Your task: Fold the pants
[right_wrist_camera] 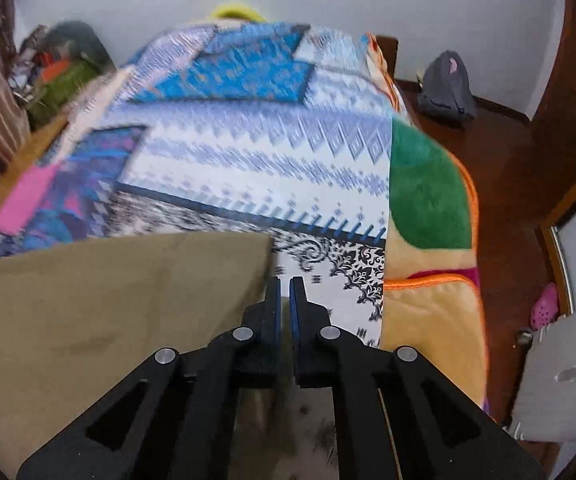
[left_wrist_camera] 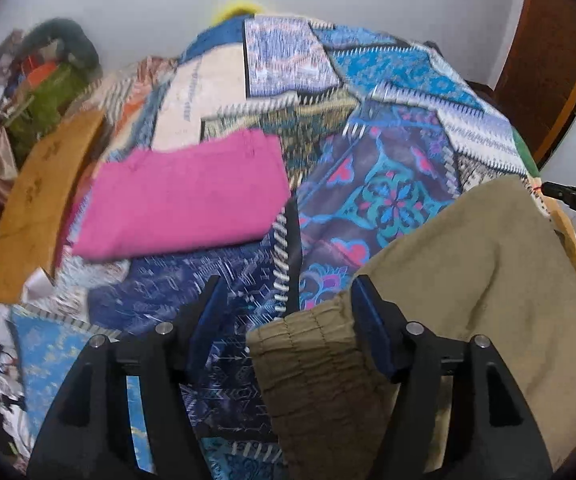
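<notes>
Khaki pants (left_wrist_camera: pixel 468 280) lie spread on a patterned blue bedspread (left_wrist_camera: pixel 388 128). Their gathered elastic waistband (left_wrist_camera: pixel 308 344) sits between the fingers of my left gripper (left_wrist_camera: pixel 290 284), which stands open, with a gap between the left pad and the cloth. In the right wrist view the pants (right_wrist_camera: pixel 108 300) fill the lower left. My right gripper (right_wrist_camera: pixel 285 280) is shut at their right corner, and the edge of the cloth runs in under its fingers. Its tip (left_wrist_camera: pixel 546 189) also shows at the pants' far corner in the left wrist view.
A folded pink garment (left_wrist_camera: pixel 184 204) lies further back on the bed. A wooden headboard (left_wrist_camera: pixel 40 200) and a pile of clothes (left_wrist_camera: pixel 48 92) stand at the left. A green and yellow blanket (right_wrist_camera: pixel 428 200) hangs at the bed's right edge. On the floor sit a grey backpack (right_wrist_camera: pixel 446 88) and a pink shoe (right_wrist_camera: pixel 544 312).
</notes>
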